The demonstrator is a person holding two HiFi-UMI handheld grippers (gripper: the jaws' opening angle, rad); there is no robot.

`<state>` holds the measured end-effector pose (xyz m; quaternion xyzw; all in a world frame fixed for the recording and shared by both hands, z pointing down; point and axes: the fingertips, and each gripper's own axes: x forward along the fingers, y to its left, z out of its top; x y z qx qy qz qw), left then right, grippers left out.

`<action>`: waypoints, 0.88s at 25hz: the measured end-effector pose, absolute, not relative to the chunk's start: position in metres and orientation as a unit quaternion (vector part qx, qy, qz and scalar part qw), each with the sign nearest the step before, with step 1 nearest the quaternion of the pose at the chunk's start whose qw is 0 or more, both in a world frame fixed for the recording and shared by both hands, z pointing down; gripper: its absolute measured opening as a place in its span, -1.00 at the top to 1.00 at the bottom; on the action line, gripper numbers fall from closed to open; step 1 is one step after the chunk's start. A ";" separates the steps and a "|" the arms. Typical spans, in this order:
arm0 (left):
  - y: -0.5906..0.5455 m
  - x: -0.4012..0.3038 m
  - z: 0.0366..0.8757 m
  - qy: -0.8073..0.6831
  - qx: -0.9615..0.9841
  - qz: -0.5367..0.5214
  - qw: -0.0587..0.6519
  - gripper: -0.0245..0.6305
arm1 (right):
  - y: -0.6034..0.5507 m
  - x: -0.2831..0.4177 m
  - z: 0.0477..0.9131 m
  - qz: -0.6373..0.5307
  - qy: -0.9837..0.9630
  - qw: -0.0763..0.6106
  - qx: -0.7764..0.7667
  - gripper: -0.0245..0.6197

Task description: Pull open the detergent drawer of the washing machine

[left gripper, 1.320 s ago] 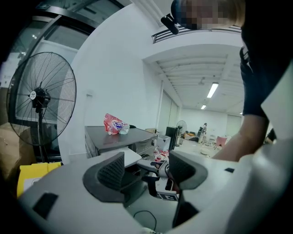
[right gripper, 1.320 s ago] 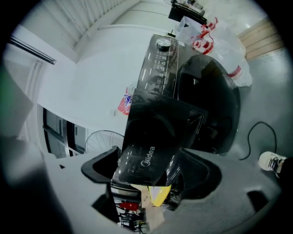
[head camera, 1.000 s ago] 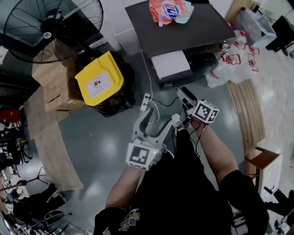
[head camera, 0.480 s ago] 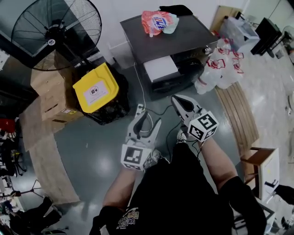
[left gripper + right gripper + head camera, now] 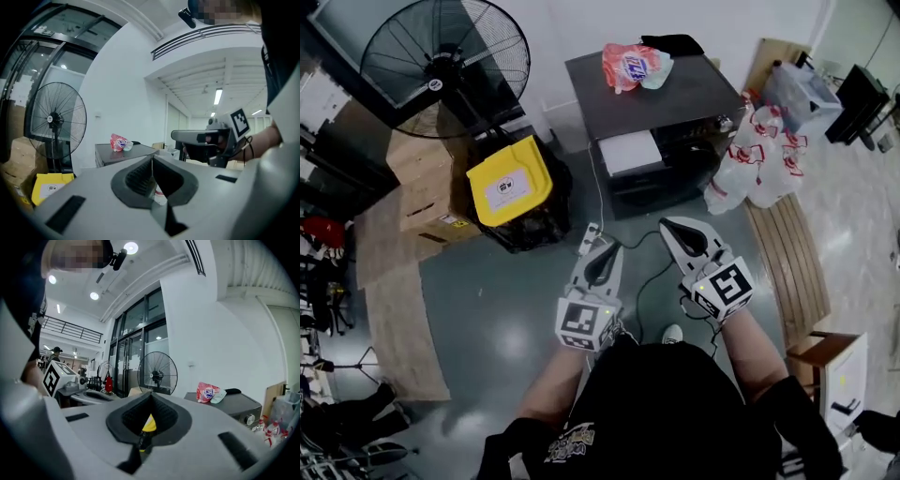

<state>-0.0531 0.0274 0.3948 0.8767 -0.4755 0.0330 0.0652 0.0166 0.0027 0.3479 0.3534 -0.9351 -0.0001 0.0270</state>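
The dark grey washing machine [image 5: 689, 89] stands at the top middle of the head view, with a white rectangular panel [image 5: 628, 150] at its front left. Both grippers are held over the grey floor, short of the machine and touching nothing. My left gripper [image 5: 605, 246] points at the machine with its jaws shut and empty. To its right, my right gripper [image 5: 667, 225] is likewise shut on nothing. In the left gripper view the closed left gripper [image 5: 152, 157] faces the machine [image 5: 119, 154], with the right gripper [image 5: 206, 137] alongside. The right gripper view has its closed right gripper [image 5: 150, 394] level.
A red-and-white bag [image 5: 633, 64] and a black cloth [image 5: 675, 42] lie on the machine. A big floor fan [image 5: 441, 70], cardboard boxes [image 5: 422, 192] and a yellow-lidded bin [image 5: 508, 180] stand to the left. Bottle packs [image 5: 750, 159] and a wooden bench [image 5: 787, 253] are right. A power strip [image 5: 589, 239] lies ahead.
The left jaws, wide open before, have closed. The right gripper has risen, rolled upright and drawn back from the machine's front. Both grippers now sit farther from the machine.
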 end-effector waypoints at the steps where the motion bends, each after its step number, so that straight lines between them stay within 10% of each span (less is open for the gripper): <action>1: 0.033 -0.044 0.396 -0.479 0.875 0.035 0.068 0.89 | 0.009 0.023 0.348 -0.001 -0.937 0.028 0.349 0.91; 22: 0.108 0.057 0.418 -0.521 0.848 0.053 0.074 0.89 | 0.077 0.103 0.379 0.041 -0.955 0.020 0.294 0.91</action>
